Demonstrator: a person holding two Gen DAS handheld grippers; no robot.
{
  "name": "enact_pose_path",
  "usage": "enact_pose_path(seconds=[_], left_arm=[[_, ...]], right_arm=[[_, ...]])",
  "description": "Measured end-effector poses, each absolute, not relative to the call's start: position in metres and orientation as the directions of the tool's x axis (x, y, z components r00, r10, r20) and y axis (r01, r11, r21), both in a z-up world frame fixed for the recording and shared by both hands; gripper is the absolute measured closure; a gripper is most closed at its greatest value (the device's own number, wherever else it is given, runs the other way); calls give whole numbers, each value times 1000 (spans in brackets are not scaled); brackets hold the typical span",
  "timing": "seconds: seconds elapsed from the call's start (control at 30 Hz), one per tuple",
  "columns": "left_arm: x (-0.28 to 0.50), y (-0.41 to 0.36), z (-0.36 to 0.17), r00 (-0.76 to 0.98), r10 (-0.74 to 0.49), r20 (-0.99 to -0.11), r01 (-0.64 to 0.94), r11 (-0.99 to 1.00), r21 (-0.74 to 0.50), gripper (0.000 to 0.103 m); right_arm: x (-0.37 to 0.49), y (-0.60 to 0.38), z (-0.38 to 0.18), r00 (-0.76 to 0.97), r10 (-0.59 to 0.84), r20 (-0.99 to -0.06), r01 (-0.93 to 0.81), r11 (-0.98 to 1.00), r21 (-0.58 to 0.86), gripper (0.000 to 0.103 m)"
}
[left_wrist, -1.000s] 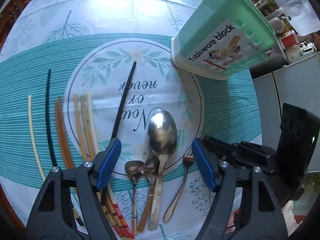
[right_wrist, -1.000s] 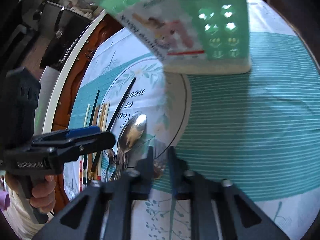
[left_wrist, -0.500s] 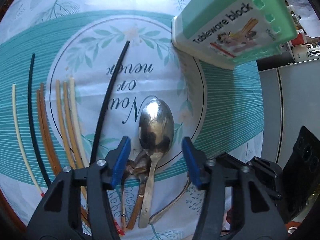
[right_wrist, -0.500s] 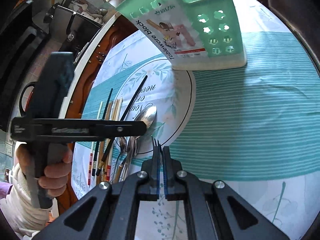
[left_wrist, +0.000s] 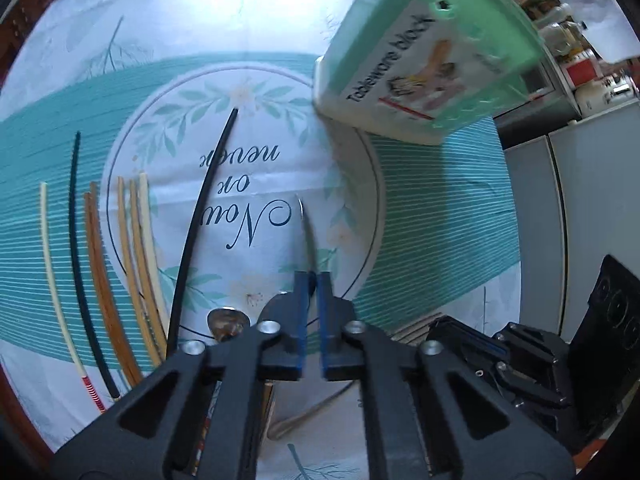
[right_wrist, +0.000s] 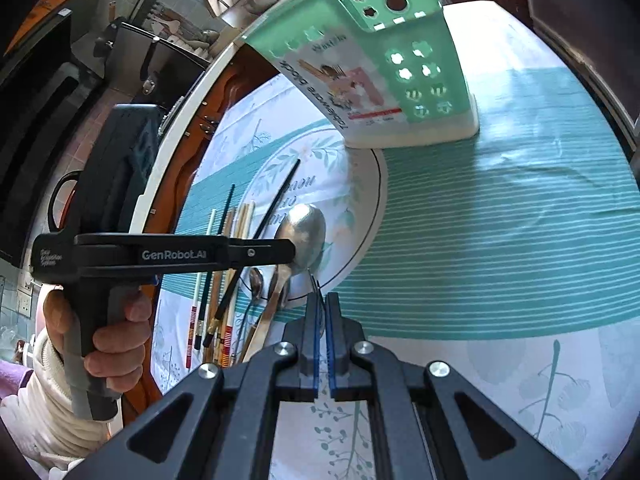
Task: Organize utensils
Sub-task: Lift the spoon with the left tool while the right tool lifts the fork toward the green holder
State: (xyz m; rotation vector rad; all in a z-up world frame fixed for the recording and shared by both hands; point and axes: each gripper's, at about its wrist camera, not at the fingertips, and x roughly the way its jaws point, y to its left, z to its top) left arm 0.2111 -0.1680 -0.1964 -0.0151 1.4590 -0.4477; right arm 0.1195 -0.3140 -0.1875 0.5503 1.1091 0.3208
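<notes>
My left gripper (left_wrist: pixel 313 280) is shut on the large steel spoon (left_wrist: pixel 306 232), seen edge-on and lifted off the cloth; from the right wrist view its bowl (right_wrist: pixel 306 234) sticks out past the left gripper (right_wrist: pixel 294 254). My right gripper (right_wrist: pixel 322 300) is shut on a fork (right_wrist: pixel 315 282), only the tines showing. The green utensil holder (left_wrist: pixel 432 52) stands at the back right on the tablecloth (left_wrist: pixel 436 220), also in the right wrist view (right_wrist: pixel 384 76). Several chopsticks (left_wrist: pixel 136 248) and a black chopstick (left_wrist: pixel 200 216) lie at left. Small spoons (right_wrist: pixel 256 284) lie beside them.
The right gripper's body (left_wrist: pixel 560 360) sits at the lower right of the left wrist view. The round table's wooden edge (right_wrist: pixel 192 152) runs on the left, with cabinets and a fridge beyond. A hand (right_wrist: pixel 108 344) holds the left gripper's handle.
My left gripper closed on the large spoon and raised it, turning it on edge. My right gripper, shut on the fork, has lifted slightly.
</notes>
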Motion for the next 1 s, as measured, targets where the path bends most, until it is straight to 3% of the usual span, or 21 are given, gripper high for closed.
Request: enact_pose_path(seconds=[0.27,0.67,1.0], left_arm=[[203,-173,-204,45,-315,-948,253,922,-294,102],[206,-169,-201,50,-239,-970,234,947,-222,102],[227,-163,-210,43,-184,-982,232,958,-170,91]], right_arm=[[116,-312,-182,433,508,-745,15,822,569,101],[111,-317,-183,436,518,-736,19,813,583,100],[111,-318,-185,431,521,-737,25,809,587,101]])
